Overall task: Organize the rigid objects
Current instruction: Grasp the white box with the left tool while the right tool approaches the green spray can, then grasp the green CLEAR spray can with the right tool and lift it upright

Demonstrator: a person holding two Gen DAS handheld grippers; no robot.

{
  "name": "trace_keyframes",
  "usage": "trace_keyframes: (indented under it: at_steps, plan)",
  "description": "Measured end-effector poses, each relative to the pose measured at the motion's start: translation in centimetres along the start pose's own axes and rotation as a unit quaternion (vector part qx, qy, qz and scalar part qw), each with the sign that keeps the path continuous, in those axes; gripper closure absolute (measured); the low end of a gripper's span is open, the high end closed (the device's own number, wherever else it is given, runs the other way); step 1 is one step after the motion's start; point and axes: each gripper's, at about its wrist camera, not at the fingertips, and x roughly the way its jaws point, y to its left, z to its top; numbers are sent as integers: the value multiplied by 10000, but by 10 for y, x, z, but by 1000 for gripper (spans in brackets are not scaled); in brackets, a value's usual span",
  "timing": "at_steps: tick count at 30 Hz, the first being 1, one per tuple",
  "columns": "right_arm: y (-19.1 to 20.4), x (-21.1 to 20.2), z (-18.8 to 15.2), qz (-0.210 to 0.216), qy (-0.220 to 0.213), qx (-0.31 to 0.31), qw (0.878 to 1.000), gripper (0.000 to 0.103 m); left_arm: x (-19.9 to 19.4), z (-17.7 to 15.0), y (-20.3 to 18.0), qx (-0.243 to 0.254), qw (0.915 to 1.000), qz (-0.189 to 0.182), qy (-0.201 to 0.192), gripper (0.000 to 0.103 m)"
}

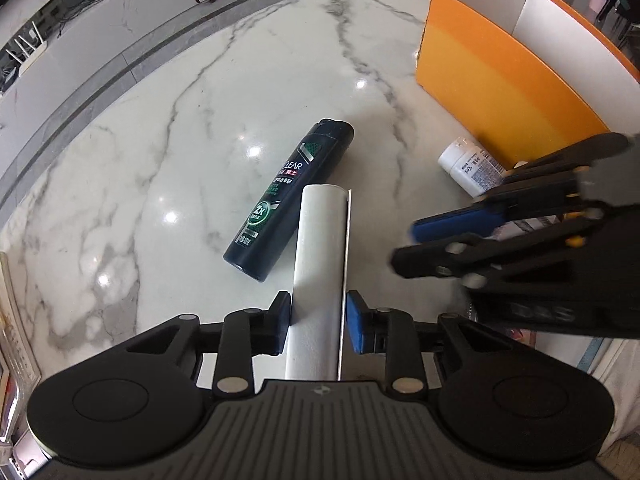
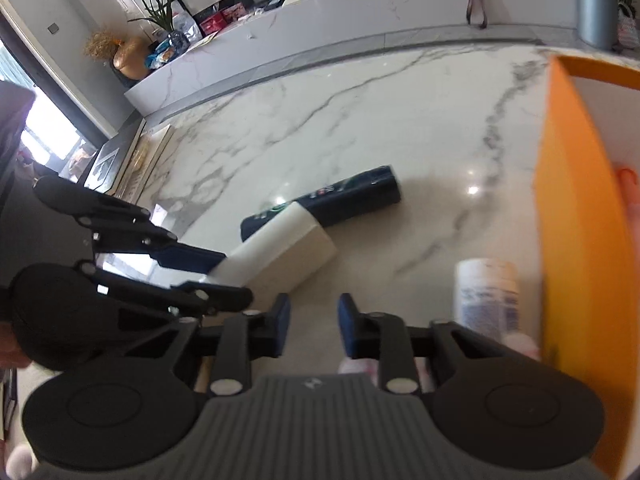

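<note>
Lying on the marble tabletop (image 1: 160, 128), a dark bottle (image 1: 288, 204) rests on its side, cap end away from the left camera, well left of the orange box (image 1: 500, 92). Its lower end sits just beside the far end of a white box (image 1: 320, 264), which reaches forward from between the fingers of the left hand-held gripper (image 1: 319, 322). The black pad (image 1: 282, 320) presses the white box's left face; the blue pad (image 1: 357, 322) stands at its right edge, though whether it touches the thin flap there is hard to say. So the left hand-held gripper pinches the white box, which looks lifted at the near end.

Further right in the left view, the right hand-held gripper (image 1: 404, 246) comes in from the edge, its fingers pointing leftward. Behind it lies a small white bottle (image 1: 468, 168) on its side, just beside the orange box's near wall.

In the right view, the left hand-held gripper (image 2: 236, 276) shows at the left, clamped on the white box (image 2: 280, 248), with the dark bottle (image 2: 344, 200) just beyond. The right hand-held gripper (image 2: 314, 326) hangs over bare tabletop, its pads narrowly spread with nothing between them. The white bottle (image 2: 486, 292), blurred, lies to its right, near but outside the fingers, against the orange box (image 2: 576, 240).
</note>
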Motion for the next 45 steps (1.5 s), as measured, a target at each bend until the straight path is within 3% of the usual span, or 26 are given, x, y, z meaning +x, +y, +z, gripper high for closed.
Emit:
trace_keyframes:
  at_steps: [2, 9, 11, 12, 17, 21, 26, 30, 35, 39, 45]
  plan:
    - [-1, 10, 5, 66, 71, 168, 9998, 88, 1, 0, 0, 15, 10000, -5, 4, 67]
    - [1, 25, 11, 149, 96, 336, 9993, 89, 9, -2, -3, -99, 9999, 36, -78, 60]
    - [3, 26, 12, 153, 112, 292, 9994, 89, 14, -3, -4, -140, 9998, 34, -98, 61]
    - [4, 26, 13, 133, 142, 271, 9994, 89, 16, -4, -4, -167, 9998, 44, -107, 68]
    - [7, 20, 19, 58, 318, 35, 9995, 87, 5, -13, -1, -238, 9993, 165, -220, 70]
    - [15, 12, 32, -63, 359, -611, 9975, 86, -9, -21, 19, -751, 9962, 129, -417, 70]
    - [27, 25, 59, -313, 423, -1697, 9841, 74, -9, -30, 50, -1669, 9847, 97, -499, 71]
    - [42, 46, 73, -450, 593, -2647, 9615, 72, -7, -31, 63, -2204, 9735, 87, -609, 71]
    - [51, 72, 84, -441, 796, -3132, 9453, 69, 1, -33, 79, -2802, 9580, 59, -598, 71]
    - [53, 88, 99, -417, 841, -3110, 9458, 61, 8, -35, 90, -3185, 9460, -48, -594, 71]
    - [45, 107, 117, -218, 1096, -2511, 9615, 54, 11, -36, 96, -3345, 9403, -109, -618, 71]
